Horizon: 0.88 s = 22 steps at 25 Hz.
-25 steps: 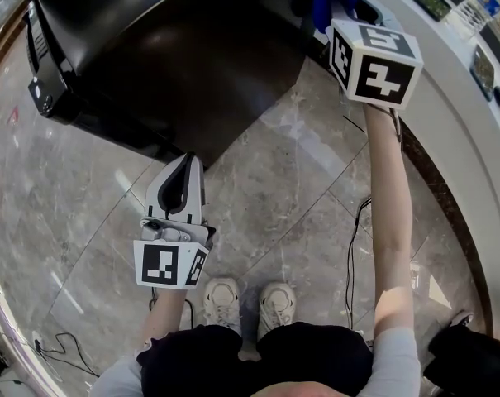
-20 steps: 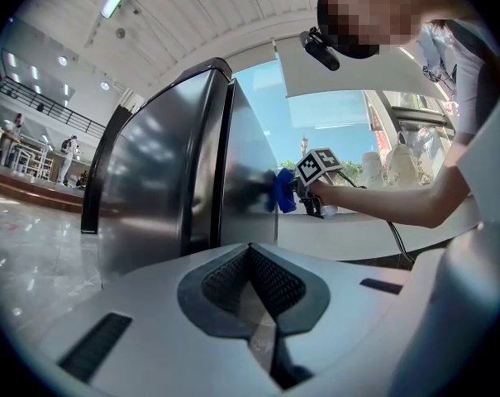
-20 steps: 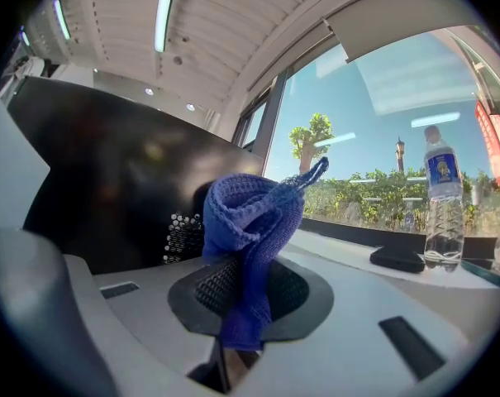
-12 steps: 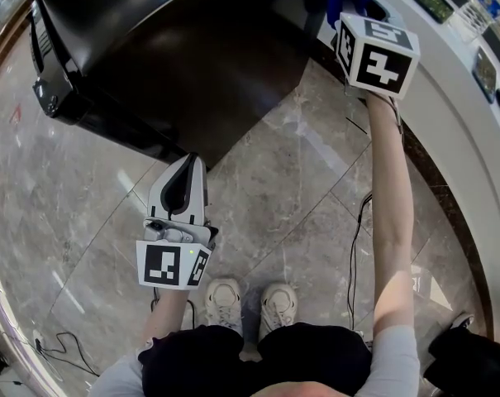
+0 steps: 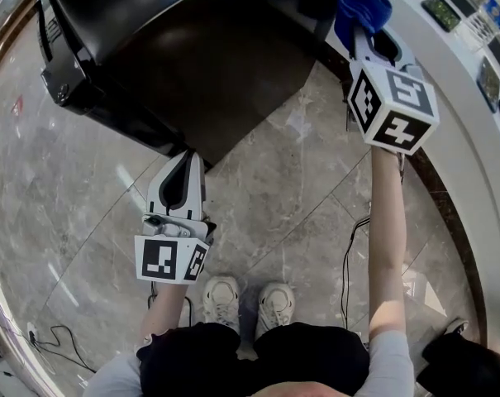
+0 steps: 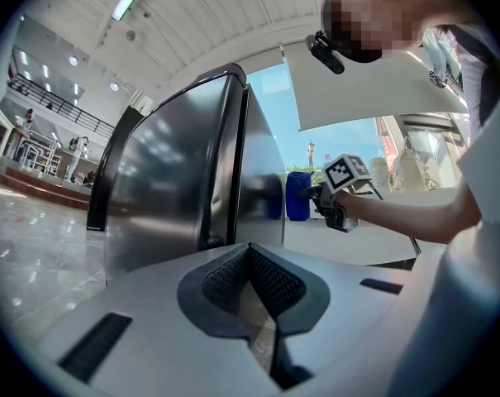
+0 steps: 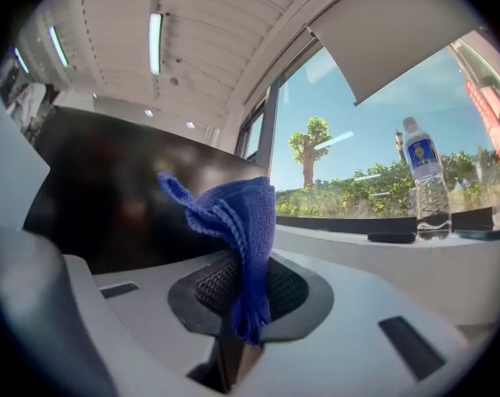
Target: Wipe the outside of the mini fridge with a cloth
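Pinching: right gripper (image 7: 237, 300) jaws are clamping the cloth (image 7: 243, 213), its folds rising above them.
Left gripper (image 6: 251, 279): jaws are sitting together, empty.

The left gripper (image 5: 182, 172) hangs near, left of the body, its 2 jaws together on nothing. The right arm (image 5: 386, 238) stretches far and right, the right gripper (image 5: 367, 31) clamped on a blue cloth (image 5: 361, 5).

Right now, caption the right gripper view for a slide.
Right gripper shut on a blue cloth, facing the black mini fridge.
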{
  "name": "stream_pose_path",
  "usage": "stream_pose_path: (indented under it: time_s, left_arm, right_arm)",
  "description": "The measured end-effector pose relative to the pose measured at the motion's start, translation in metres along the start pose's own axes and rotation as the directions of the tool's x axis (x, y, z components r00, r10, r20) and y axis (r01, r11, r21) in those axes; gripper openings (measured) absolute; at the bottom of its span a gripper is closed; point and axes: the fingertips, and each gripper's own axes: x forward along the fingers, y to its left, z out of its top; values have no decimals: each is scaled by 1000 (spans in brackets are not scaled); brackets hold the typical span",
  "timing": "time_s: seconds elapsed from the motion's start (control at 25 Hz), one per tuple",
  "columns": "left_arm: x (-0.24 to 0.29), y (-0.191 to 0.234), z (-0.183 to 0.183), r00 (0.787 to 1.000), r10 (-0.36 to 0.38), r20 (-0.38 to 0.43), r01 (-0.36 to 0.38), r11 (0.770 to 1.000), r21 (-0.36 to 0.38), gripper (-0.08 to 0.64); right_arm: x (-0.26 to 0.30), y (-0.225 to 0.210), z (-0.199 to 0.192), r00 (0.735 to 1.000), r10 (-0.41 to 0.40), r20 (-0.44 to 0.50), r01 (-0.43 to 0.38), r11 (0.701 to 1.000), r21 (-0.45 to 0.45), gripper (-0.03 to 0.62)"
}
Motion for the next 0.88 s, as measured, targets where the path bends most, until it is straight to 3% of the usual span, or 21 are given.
stream_pose_path:
  time_s: [0.12,0.2,0.32,0.4,0.6,0.8,0.88]
  left_arm:
    - [-2,2,-3,1000,13,-1,-13,1000,2,5]
    - [-5,6,-4,1000,26,3,-26,1000,-4,5]
    - [-9,13,-6,999,37,15,-36,997,-68,5]
    - [-13,14,-5,999,43,21,-42,997,-69,5]
    - [-23,21,1,995,73,65,-71,997,-30,5]
    - [-25,24,1,994,81,66,-82,997,3,5]
    - [-24,23,0,995,79,66,-79,997,0,5]
  right_arm:
    - [-40,54,1,987,158,33,-159,987,38,72]
    - [-62,96,3,951,303,54,-306,949,71,72]
    - [-92,161,8,842,532,84,-539,836,108,72]
    - [-106,194,13,770,631,93,-638,762,109,72]
    - [-129,245,23,640,762,100,-767,627,136,72]
    - [-159,286,38,485,864,134,-872,466,153,72]
    - [-168,302,37,432,895,114,-899,416,141,72]
